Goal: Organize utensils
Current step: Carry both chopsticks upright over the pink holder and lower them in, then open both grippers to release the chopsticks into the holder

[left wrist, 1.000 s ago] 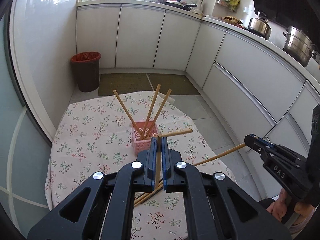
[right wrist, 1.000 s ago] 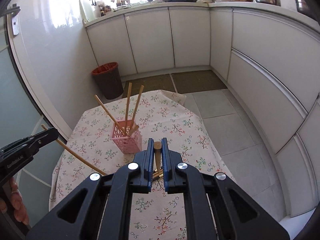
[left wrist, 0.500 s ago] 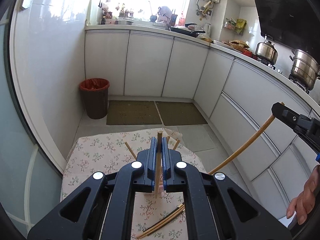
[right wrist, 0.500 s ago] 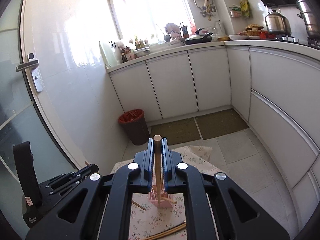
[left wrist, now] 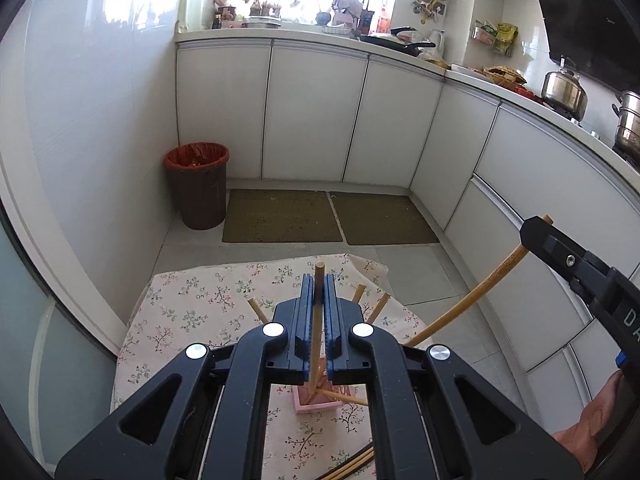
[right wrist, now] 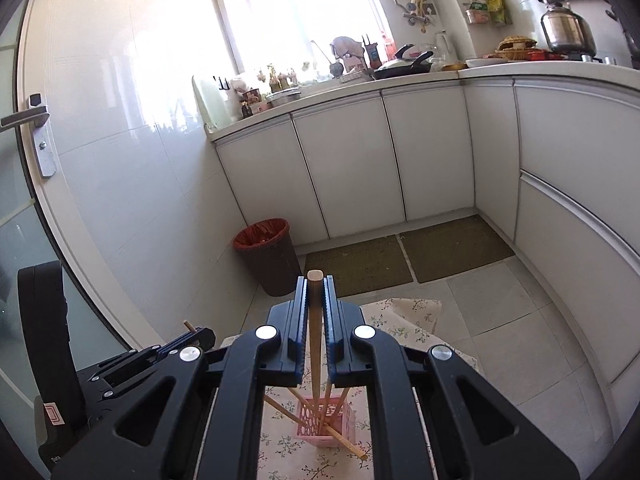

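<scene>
Chopsticks, one clamped upright in left gripper (left wrist: 318,316), one (right wrist: 315,320) pinched by right gripper (right wrist: 315,312), three leaning in pink basket (right wrist: 326,426) on floral tablecloth (left wrist: 192,312), loose few (left wrist: 352,466) below, brown bin (left wrist: 198,186) beyond.

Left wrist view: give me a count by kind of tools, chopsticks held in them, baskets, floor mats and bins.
Tools: 2, left tool and right tool
Held chopsticks: 2
Pink basket: 1
Floor mats: 2
Bin: 1
Total: 8
</scene>
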`<state>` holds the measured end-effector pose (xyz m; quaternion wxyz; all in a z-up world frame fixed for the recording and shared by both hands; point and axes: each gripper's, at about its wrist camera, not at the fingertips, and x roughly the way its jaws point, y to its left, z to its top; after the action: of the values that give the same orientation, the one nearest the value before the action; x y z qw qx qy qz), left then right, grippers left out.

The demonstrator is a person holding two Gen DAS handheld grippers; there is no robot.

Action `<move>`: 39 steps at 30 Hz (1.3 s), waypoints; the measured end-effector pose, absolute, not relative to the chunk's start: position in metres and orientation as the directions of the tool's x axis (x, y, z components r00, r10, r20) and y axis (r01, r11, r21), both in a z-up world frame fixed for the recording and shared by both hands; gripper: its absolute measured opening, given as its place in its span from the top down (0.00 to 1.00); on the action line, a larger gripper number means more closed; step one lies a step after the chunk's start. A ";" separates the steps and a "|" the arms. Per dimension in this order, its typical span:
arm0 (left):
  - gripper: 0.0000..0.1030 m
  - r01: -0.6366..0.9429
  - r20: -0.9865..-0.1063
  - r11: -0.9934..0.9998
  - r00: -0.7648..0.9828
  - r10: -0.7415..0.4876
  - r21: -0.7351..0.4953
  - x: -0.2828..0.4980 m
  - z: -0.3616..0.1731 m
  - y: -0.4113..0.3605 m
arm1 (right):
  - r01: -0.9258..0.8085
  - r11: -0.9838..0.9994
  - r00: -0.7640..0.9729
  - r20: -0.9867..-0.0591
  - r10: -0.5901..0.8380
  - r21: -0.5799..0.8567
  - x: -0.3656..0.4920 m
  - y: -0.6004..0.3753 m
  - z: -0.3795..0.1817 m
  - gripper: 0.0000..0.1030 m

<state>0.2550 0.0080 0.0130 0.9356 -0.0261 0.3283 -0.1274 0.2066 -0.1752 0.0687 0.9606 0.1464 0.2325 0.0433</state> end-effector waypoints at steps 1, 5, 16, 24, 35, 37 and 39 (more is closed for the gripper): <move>0.95 0.219 -0.614 0.966 0.746 -0.258 -0.139 0.259 0.006 0.008 | -0.016 0.951 0.886 -0.437 0.157 0.308 0.210 -0.176 0.064 0.93; 0.90 0.241 -0.644 0.955 0.706 -0.295 -0.173 0.269 -0.016 0.006 | -0.020 0.946 0.878 -0.447 0.170 0.322 0.221 -0.177 0.050 0.92; 0.63 0.187 -0.568 0.961 0.777 -0.273 -0.206 0.257 0.004 0.035 | -0.026 0.954 0.860 -0.481 0.173 0.298 0.233 -0.164 0.029 0.93; 0.63 0.131 -0.613 0.977 0.763 -0.206 -0.165 0.252 -0.015 0.046 | -0.027 0.978 0.844 -0.520 0.132 0.205 0.231 -0.139 0.014 0.75; 0.42 0.105 -0.588 0.987 0.793 -0.158 -0.124 0.222 -0.003 0.050 | 0.047 0.990 0.880 -0.475 0.020 0.130 0.186 -0.150 0.037 0.42; 0.38 0.106 -0.590 0.987 0.792 -0.159 -0.123 0.216 -0.003 0.049 | 0.068 0.990 0.886 -0.464 -0.005 0.119 0.176 -0.153 0.038 0.35; 0.33 0.106 -0.588 0.987 0.794 -0.156 -0.119 0.208 -0.002 0.046 | 0.087 0.991 0.888 -0.459 -0.030 0.104 0.167 -0.155 0.038 0.30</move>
<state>0.2082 0.0456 -0.0017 0.9462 -0.0397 0.3136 -0.0694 0.1667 -0.1554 0.0384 0.9697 0.0608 0.2346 -0.0303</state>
